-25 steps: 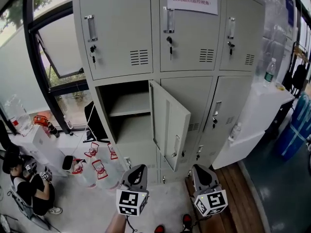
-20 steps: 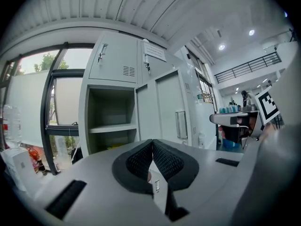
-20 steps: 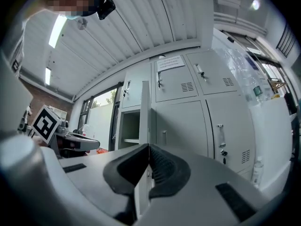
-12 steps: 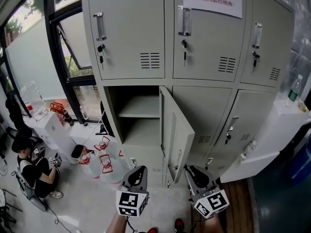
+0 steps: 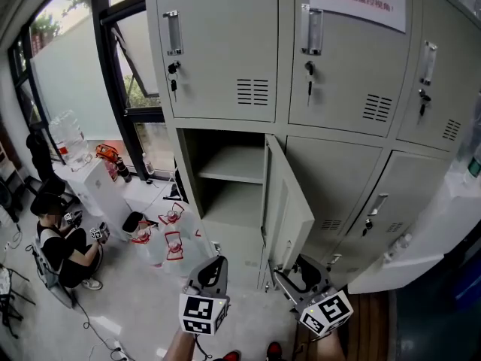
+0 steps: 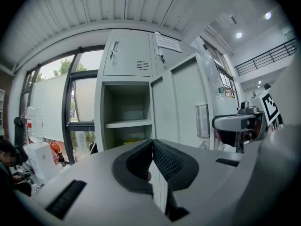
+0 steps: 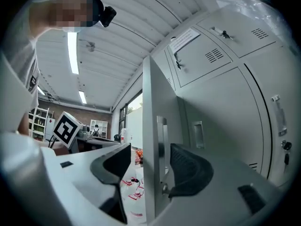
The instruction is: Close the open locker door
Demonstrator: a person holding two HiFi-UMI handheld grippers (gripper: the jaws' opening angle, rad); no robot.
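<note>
Your right tool (image 5: pixel 299 279) is at the low free edge of the open door (image 5: pixel 290 201), and its jaws are opening. In the right gripper view the thin edge (image 7: pixel 149 140) of the door stands between them, but the pads do not press on it. Your left tool (image 5: pixel 213 271) is clenched on nothing and hangs in front of the open compartment (image 5: pixel 225 175).

The door stands out toward you from the right side of that compartment, in the row under the upper lockers. I think you do not need a grip here. Set the jaw on the outer face, the side with the handle (image 7: pixel 162 138), flat against the sheet. Place it near the free edge, far from the hinge side, and push evenly toward the compartment. Keep the left tool out of the gap. Press until the door sits flush with the doors beside it.
</note>
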